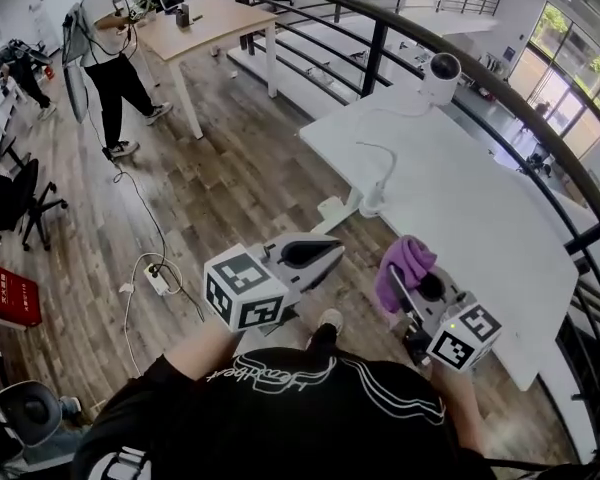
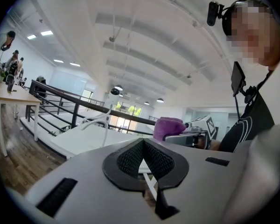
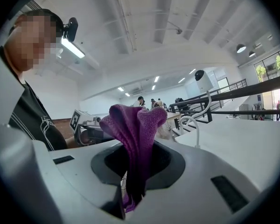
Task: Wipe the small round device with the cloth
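A small round white device (image 1: pixel 441 71) with a dark face stands at the far end of the white table (image 1: pixel 480 218); it also shows far off as the device (image 2: pixel 114 92) and the device (image 3: pixel 201 80). My right gripper (image 1: pixel 412 273) is shut on a purple cloth (image 1: pixel 404 266), held up near the table's near edge. The cloth (image 3: pixel 135 139) sticks up between the jaws. My left gripper (image 1: pixel 315 252) is shut with nothing in it, left of the right one and off the table. The cloth (image 2: pixel 168 126) shows beyond the left gripper (image 2: pixel 143 158).
A white cable (image 1: pixel 380 173) curves from a stand on the table (image 2: pixel 84 139). A black railing (image 1: pixel 400 28) runs behind the table. A person (image 1: pixel 110 48) stands by a wooden table (image 1: pixel 200 23) at the back left. A power strip (image 1: pixel 158 278) and cord lie on the wooden floor.
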Tool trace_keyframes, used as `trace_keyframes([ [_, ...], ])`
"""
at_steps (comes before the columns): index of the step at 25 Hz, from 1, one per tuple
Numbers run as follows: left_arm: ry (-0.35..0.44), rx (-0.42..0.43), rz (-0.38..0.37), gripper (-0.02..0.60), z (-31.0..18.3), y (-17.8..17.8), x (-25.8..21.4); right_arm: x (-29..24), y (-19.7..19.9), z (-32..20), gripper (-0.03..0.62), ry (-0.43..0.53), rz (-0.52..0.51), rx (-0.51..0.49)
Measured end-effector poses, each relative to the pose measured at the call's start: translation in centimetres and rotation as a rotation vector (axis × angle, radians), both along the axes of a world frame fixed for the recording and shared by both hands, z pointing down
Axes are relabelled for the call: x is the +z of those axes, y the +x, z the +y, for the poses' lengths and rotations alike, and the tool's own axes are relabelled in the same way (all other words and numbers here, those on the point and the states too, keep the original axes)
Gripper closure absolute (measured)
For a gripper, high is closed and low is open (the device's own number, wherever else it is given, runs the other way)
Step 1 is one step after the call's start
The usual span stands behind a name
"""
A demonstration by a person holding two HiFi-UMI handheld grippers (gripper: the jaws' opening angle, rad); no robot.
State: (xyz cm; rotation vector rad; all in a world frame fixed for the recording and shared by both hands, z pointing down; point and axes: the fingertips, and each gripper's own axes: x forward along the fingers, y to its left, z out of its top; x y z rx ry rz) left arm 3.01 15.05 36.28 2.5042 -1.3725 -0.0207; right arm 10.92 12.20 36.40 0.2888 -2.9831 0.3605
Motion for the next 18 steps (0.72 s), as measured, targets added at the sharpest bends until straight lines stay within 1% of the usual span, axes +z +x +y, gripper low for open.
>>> trace_keyframes([
  [5,-0.02,-0.013,-0.049,0.575,-7.8,-2.6,-0.1,-0.2,-2.4,-8.8,0.536,-0.034,-0.05,0.003],
  [8,-0.034,-0.019,-0.053,0.575,-13.1,-4.1,-0.1,-0.2,-3.5,-14.0,0.536,-0.045,-0.07,0.004],
  [11,-0.04,-0.014,-0.067,0.575,-17.9,-4.8,-0.4,-0.5,-3.7,-18.8,0.536,-0.05,-0.084,0.016],
  [15,-0.034,-0.029,-0.097,0.575,-22.9,-5.8,-1.6,-1.6,-3.5,-23.4,0.536,-0.068,-0.104,0.034],
  [18,-0.035,-0.018,-0.1,0.574,-26.5,-7.2,-1.9,-1.6,-4.0,-26.4,0.536,-0.078,-0.111,0.053],
])
